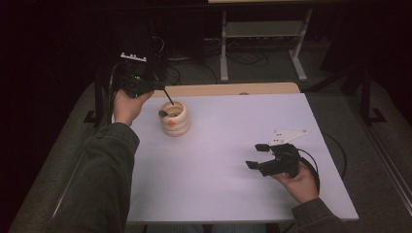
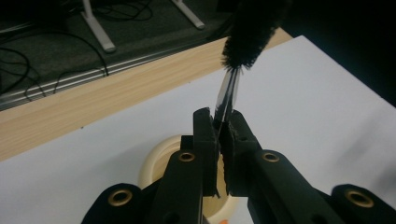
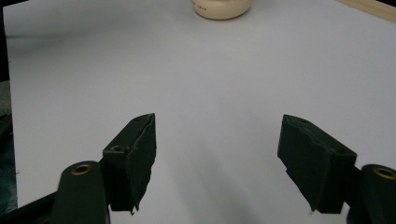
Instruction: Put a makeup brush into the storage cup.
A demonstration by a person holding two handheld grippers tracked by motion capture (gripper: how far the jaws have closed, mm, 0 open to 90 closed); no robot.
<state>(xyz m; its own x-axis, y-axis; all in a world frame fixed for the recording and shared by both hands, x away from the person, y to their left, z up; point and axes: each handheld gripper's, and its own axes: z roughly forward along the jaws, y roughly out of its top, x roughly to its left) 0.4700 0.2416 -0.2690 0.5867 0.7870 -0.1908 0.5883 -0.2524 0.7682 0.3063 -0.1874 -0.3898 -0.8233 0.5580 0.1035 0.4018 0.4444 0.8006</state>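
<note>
Left gripper pinches brush, seemingly inside cup near table edge.

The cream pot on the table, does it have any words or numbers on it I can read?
Pot: an orange mark low on its side in the high view, too blurred to read.
Pot: small dark marks near its base in the right gripper view, too small to read.
Nothing else readable on the white table.

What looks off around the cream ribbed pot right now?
Nothing stands out. The cream ribbed pot stands upright on the white table; the left gripper pinches a black bristle brush by its thin handle.
</note>
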